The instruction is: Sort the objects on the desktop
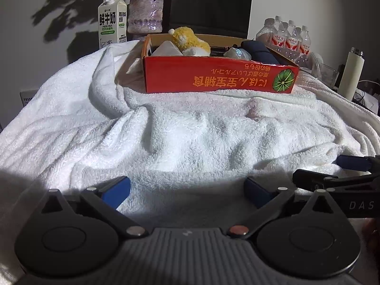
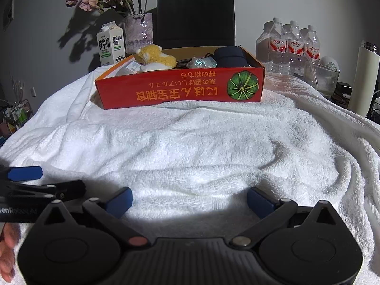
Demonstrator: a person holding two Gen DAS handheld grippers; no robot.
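A red cardboard box (image 1: 218, 77) (image 2: 180, 90) stands on the white towel (image 1: 190, 133) (image 2: 201, 142) at the far side. Inside it lie a yellow plush toy (image 1: 190, 40) (image 2: 154, 55), a dark blue pouch (image 1: 257, 49) (image 2: 229, 55), a shiny crumpled wrapper (image 1: 237, 53) (image 2: 201, 63) and a white packet (image 1: 166, 48) (image 2: 129, 67). My left gripper (image 1: 187, 193) is open over the near towel, holding nothing. My right gripper (image 2: 190, 201) is open beside it, likewise holding nothing. Each gripper shows at the edge of the other's view.
Behind the box stand a milk carton (image 1: 111, 22) (image 2: 110, 45), a purple vase with flowers (image 1: 146, 11) (image 2: 139, 32) and a black bag (image 1: 211, 4) (image 2: 196, 11). Water bottles (image 1: 287, 38) (image 2: 292, 42), a glass container (image 2: 320, 77) and a white flask (image 1: 351, 73) (image 2: 363, 78) are at right.
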